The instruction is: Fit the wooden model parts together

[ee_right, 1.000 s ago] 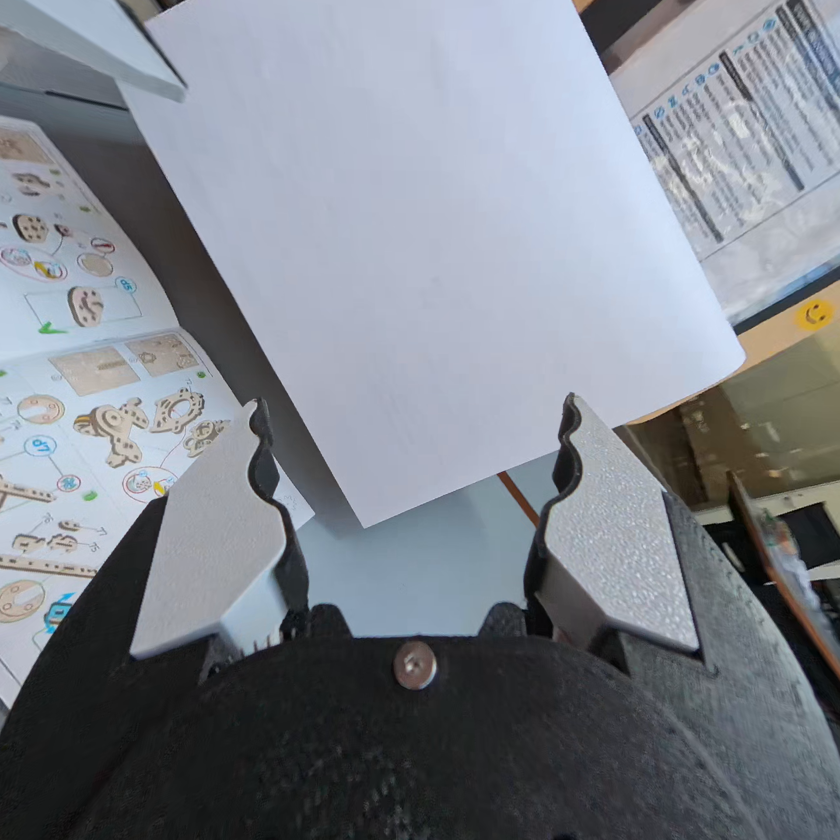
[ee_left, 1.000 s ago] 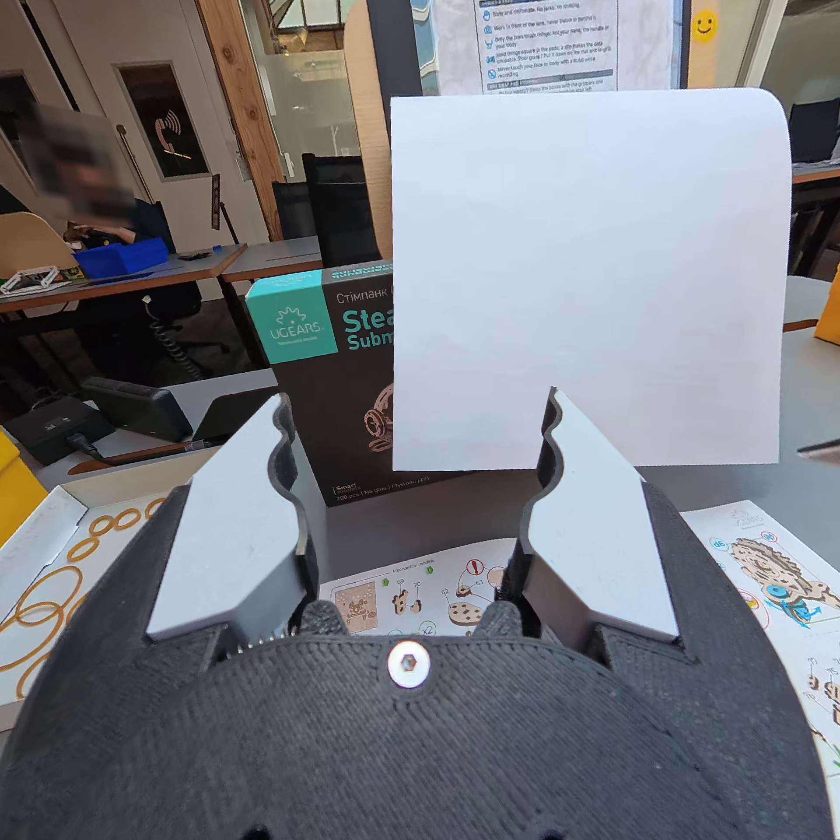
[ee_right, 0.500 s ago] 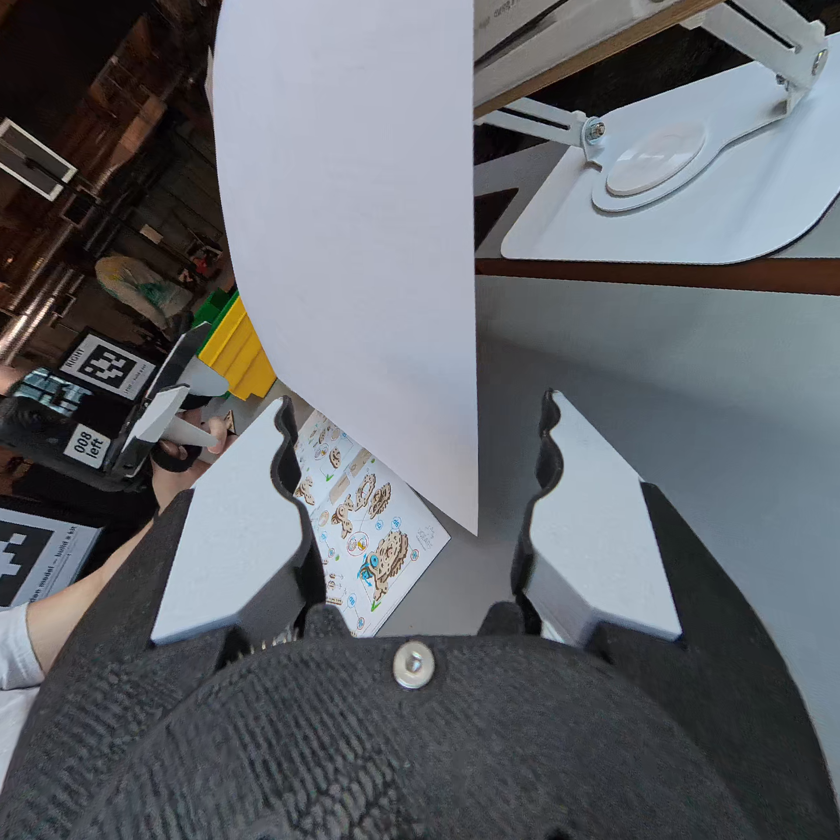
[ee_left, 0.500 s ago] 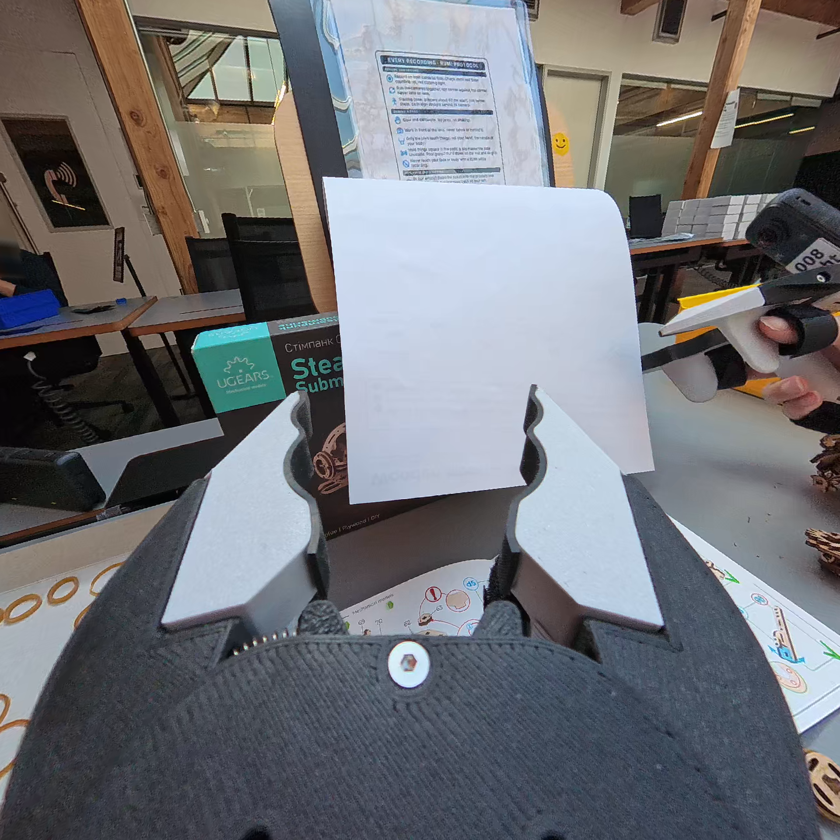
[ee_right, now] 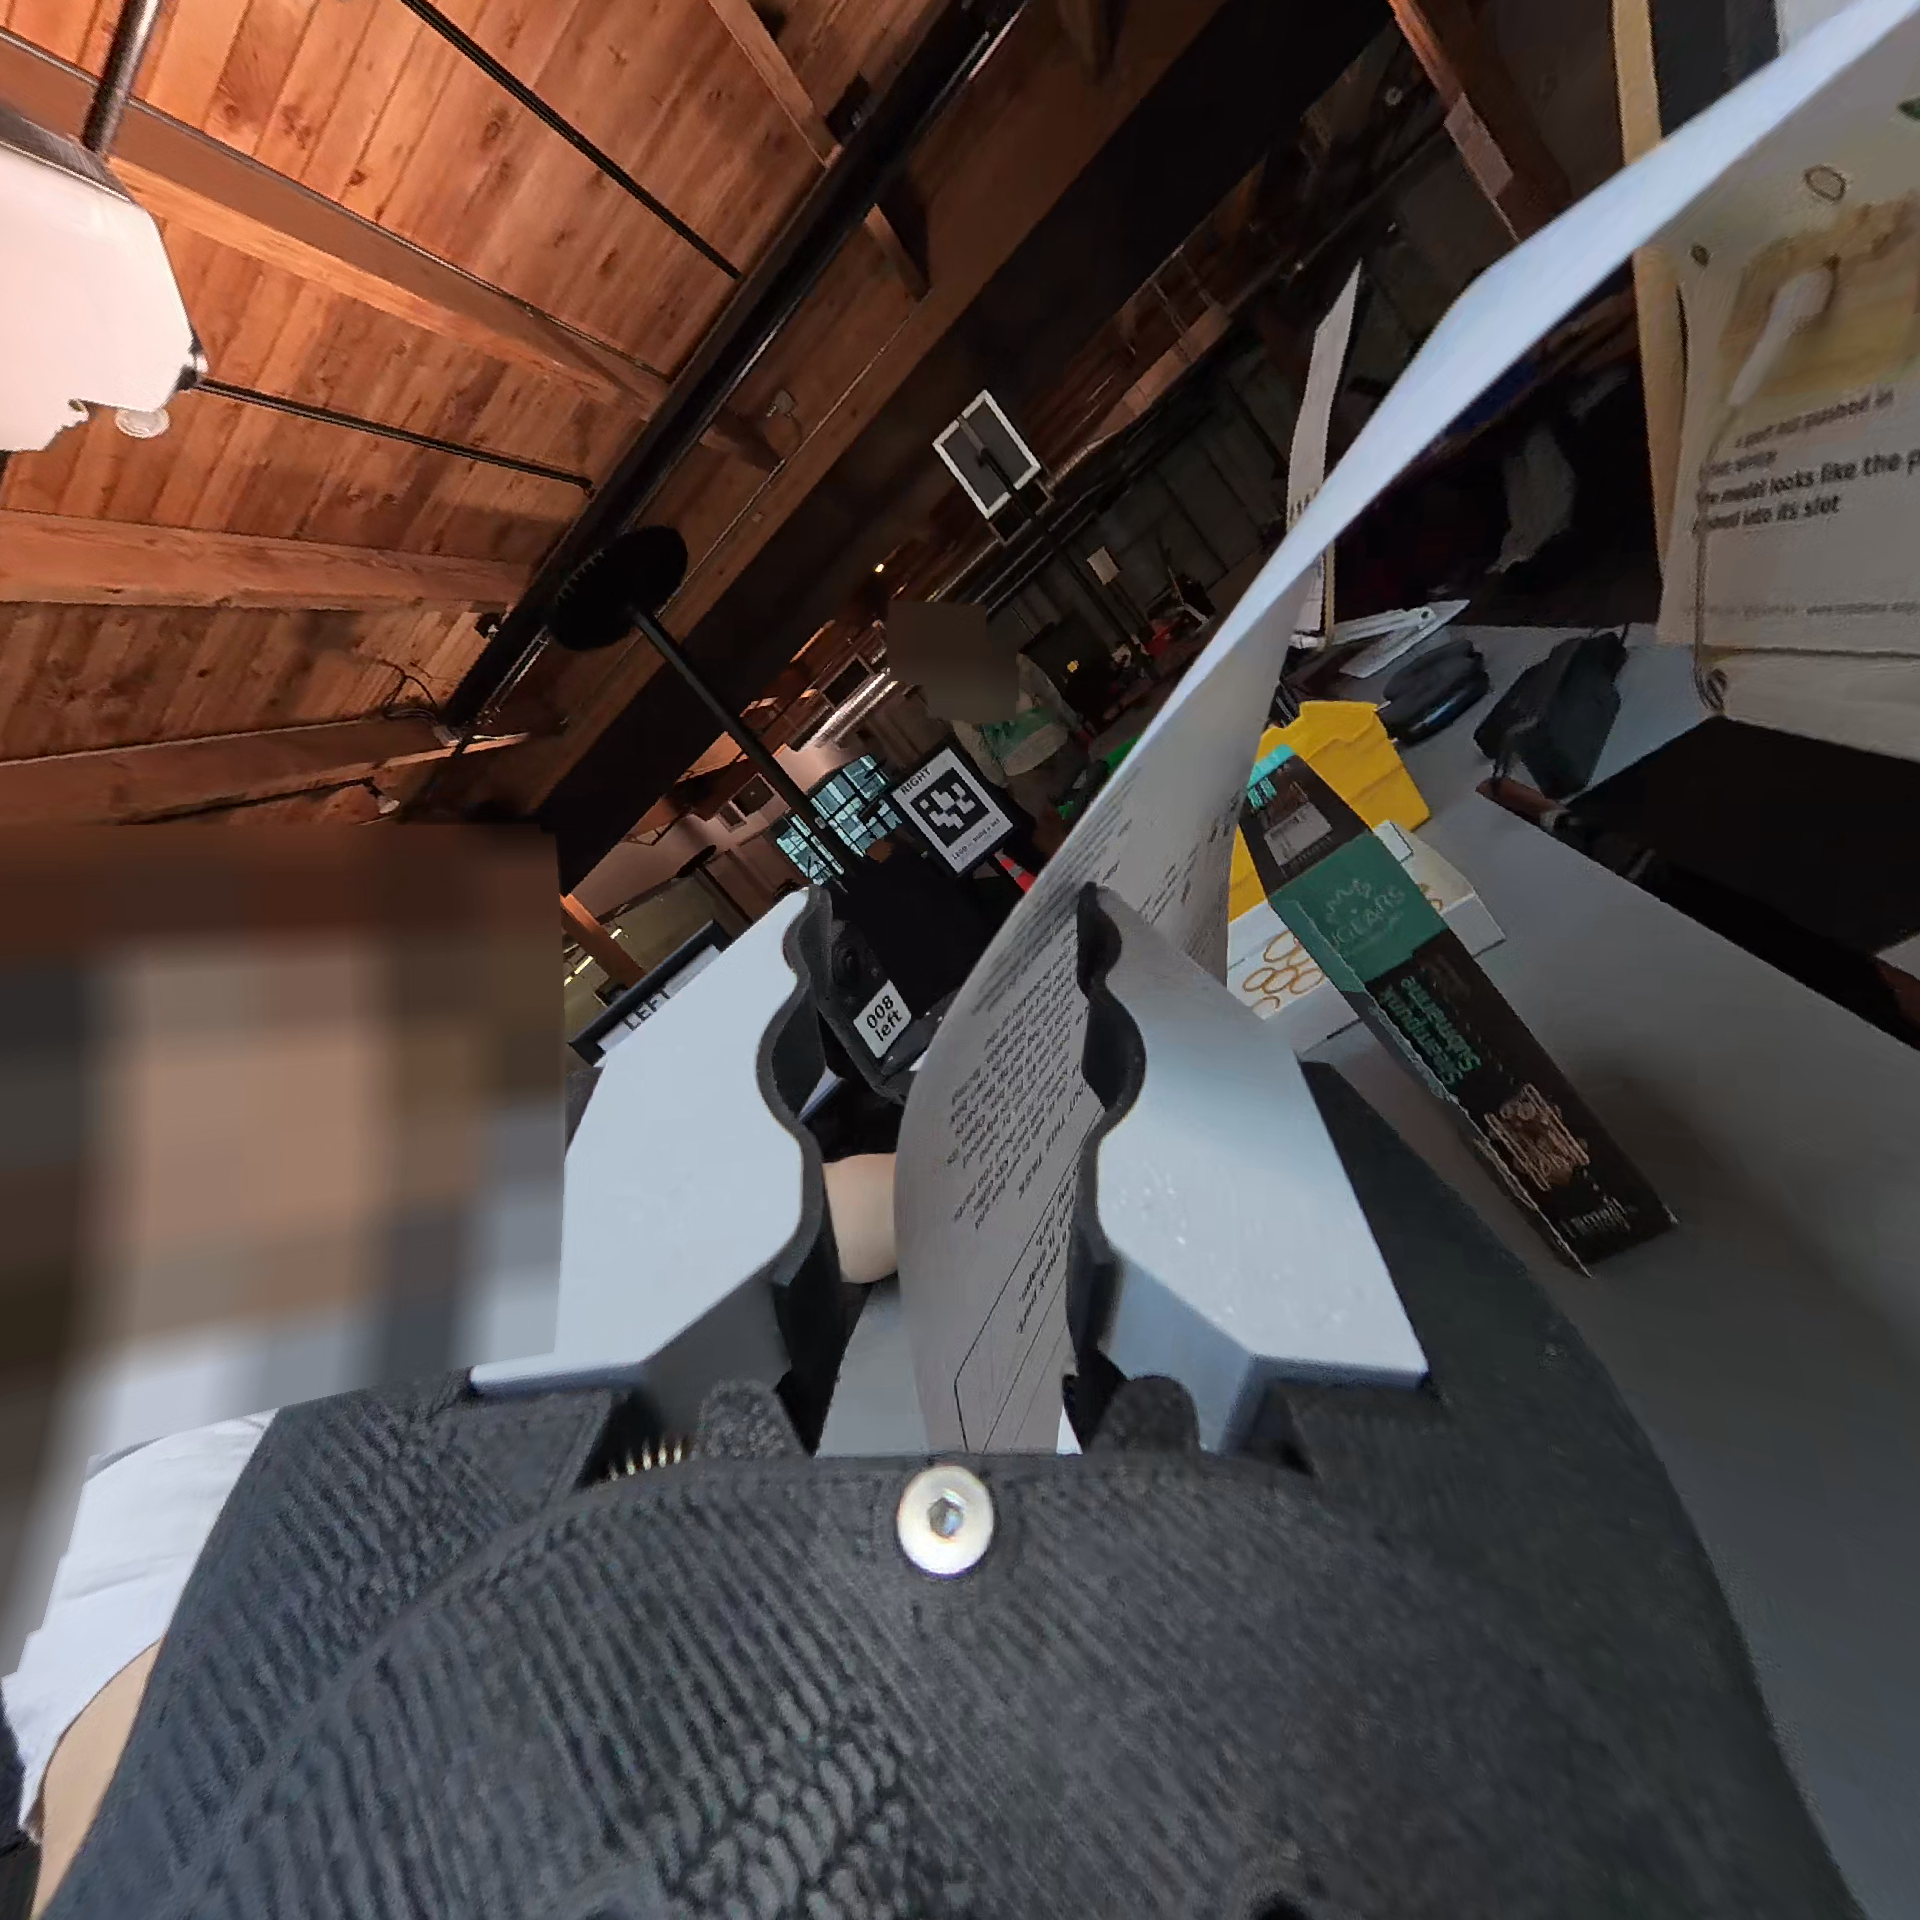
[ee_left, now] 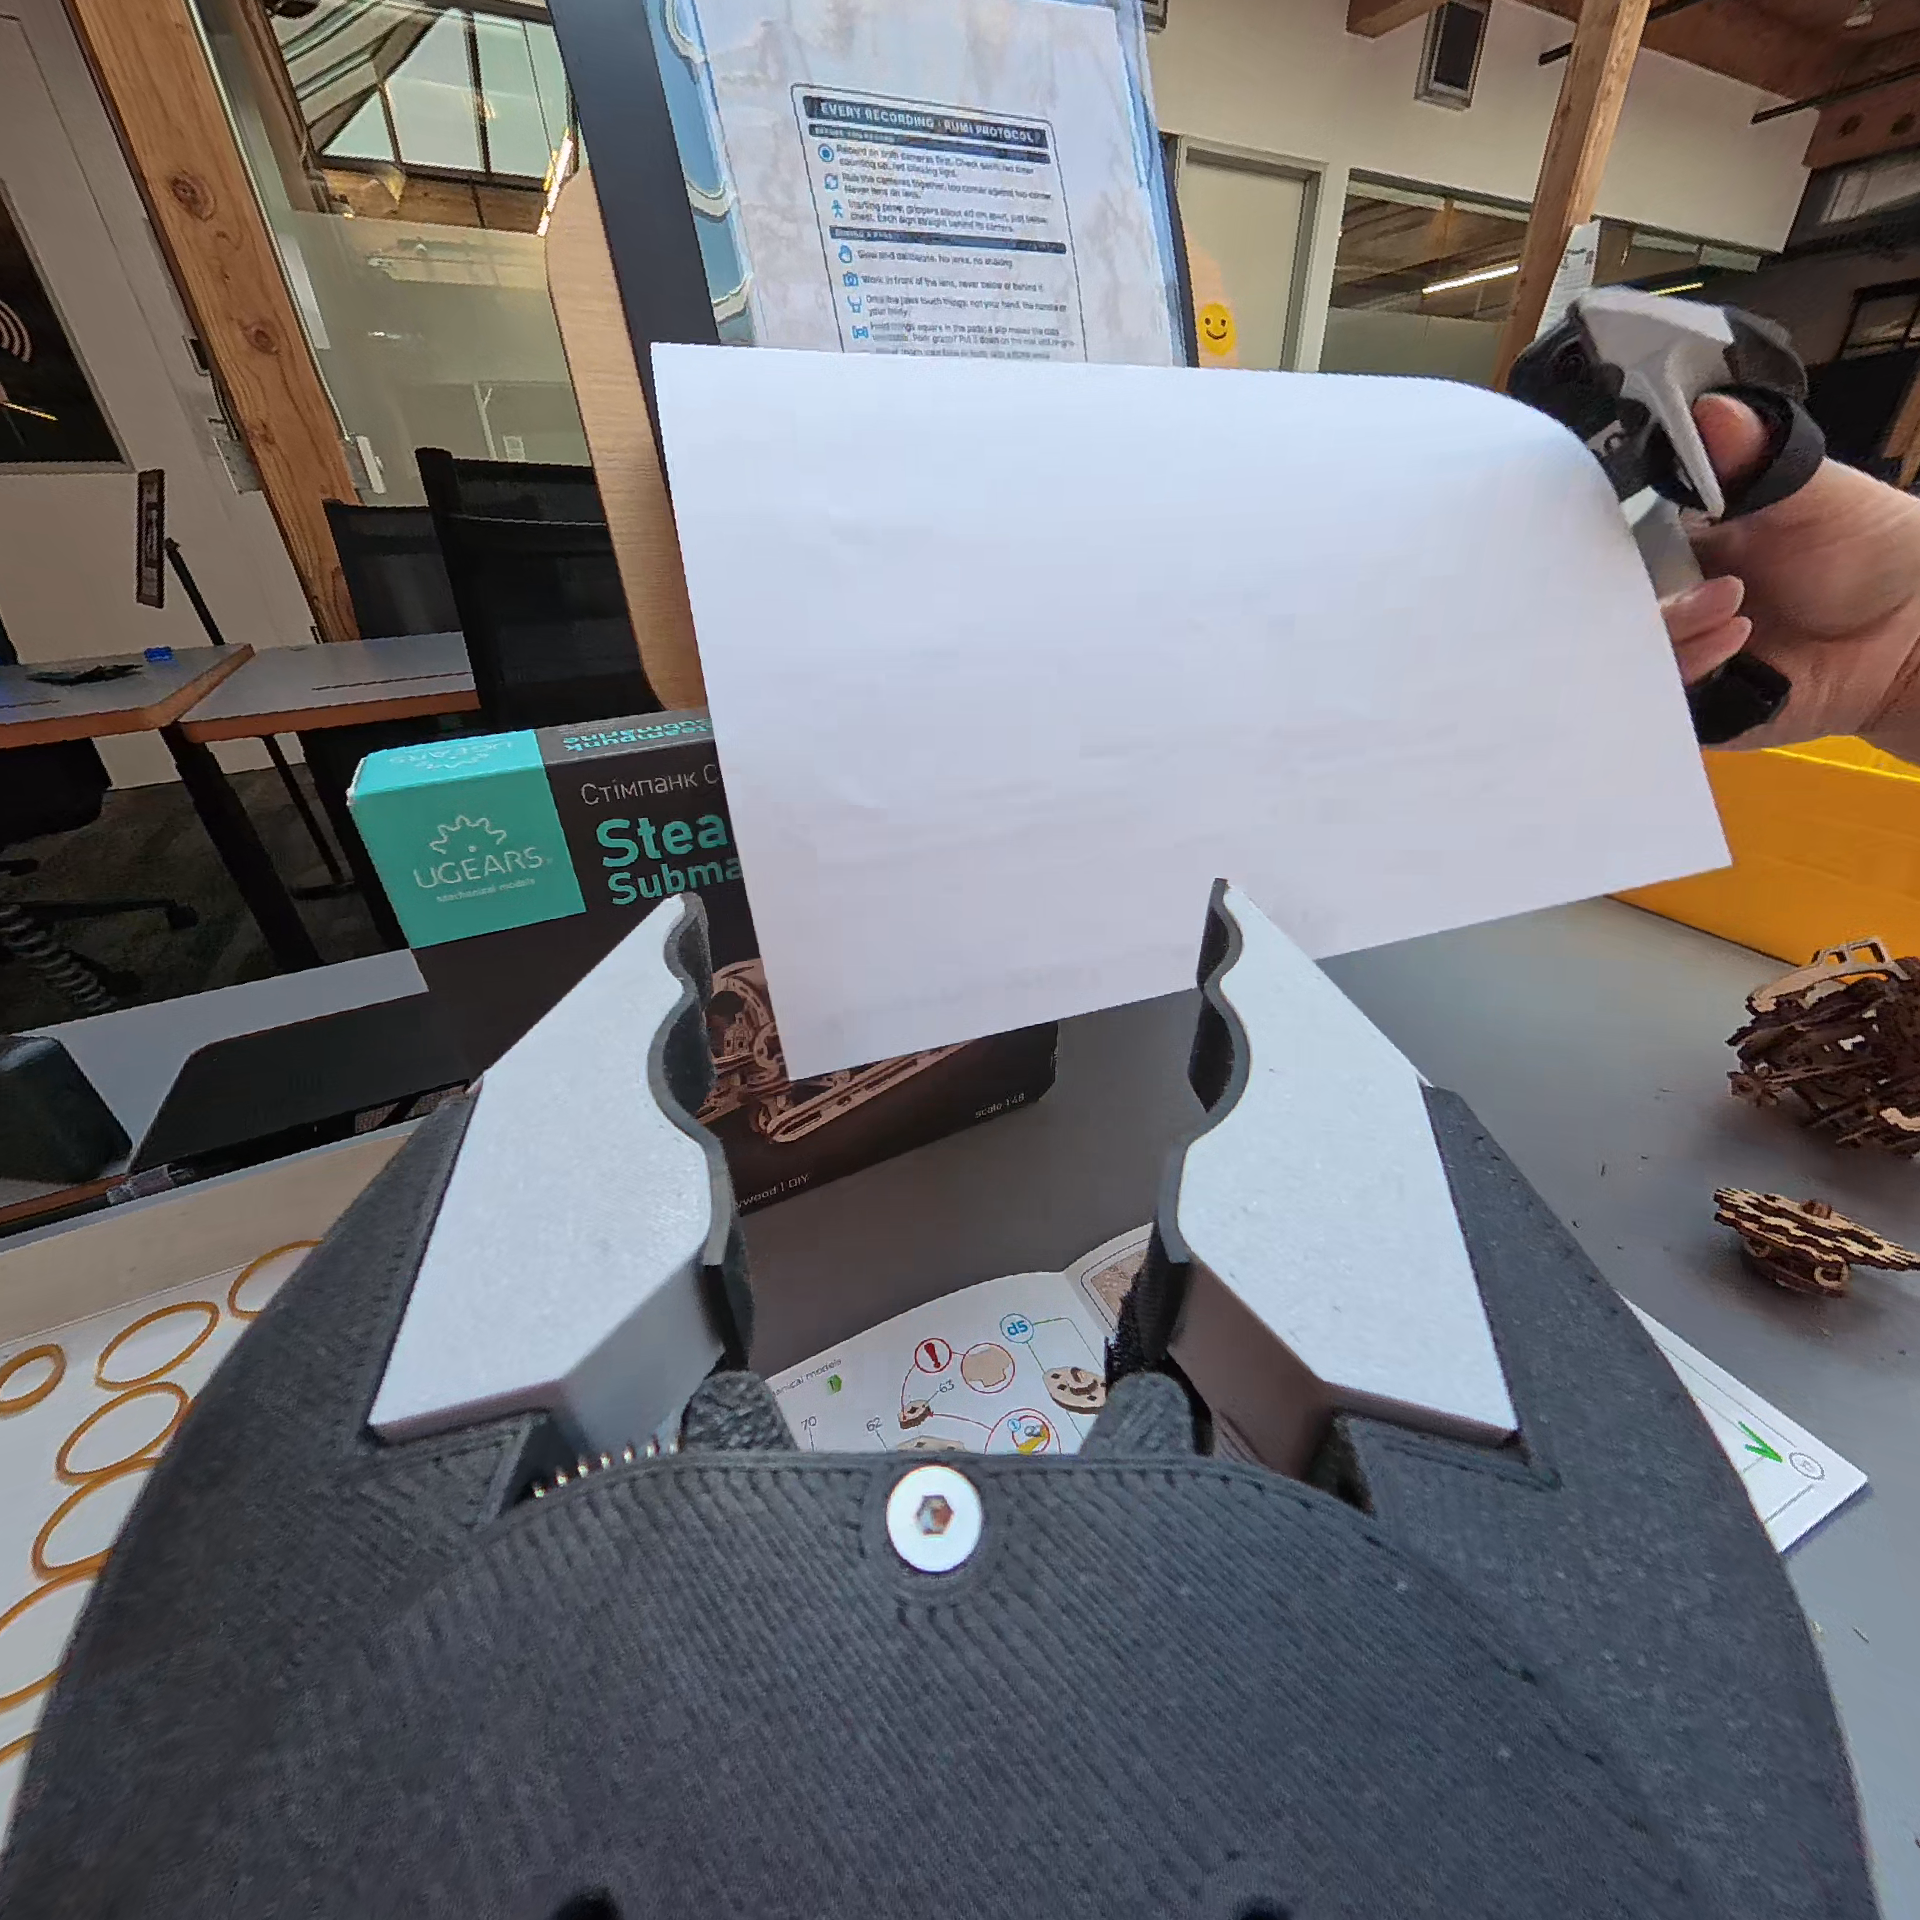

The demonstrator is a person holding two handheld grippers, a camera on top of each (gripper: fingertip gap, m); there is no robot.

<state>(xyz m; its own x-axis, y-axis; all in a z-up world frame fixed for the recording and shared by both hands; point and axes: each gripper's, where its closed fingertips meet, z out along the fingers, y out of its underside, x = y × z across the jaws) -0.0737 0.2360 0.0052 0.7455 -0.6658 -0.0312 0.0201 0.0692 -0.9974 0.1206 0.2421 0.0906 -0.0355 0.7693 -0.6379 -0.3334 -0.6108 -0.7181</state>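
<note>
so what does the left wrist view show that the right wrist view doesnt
Only the left wrist view shows the dark wooden model pieces on the grey table, the open instruction booklet and the blank side of the white sheet. Only the right wrist view shows the wooden ceiling and the sheet's printed side between the open right tool. Both show the sheet and the kit box.

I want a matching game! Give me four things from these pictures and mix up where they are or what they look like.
1. white sheet
2. model box
3. wooden model parts
4. left gripper

a. open, holding nothing
b. lying on the grey table, far right
c. hanging in the air
d. standing upright, teal corner

Pairs: 1-c, 2-d, 3-b, 4-a
</note>
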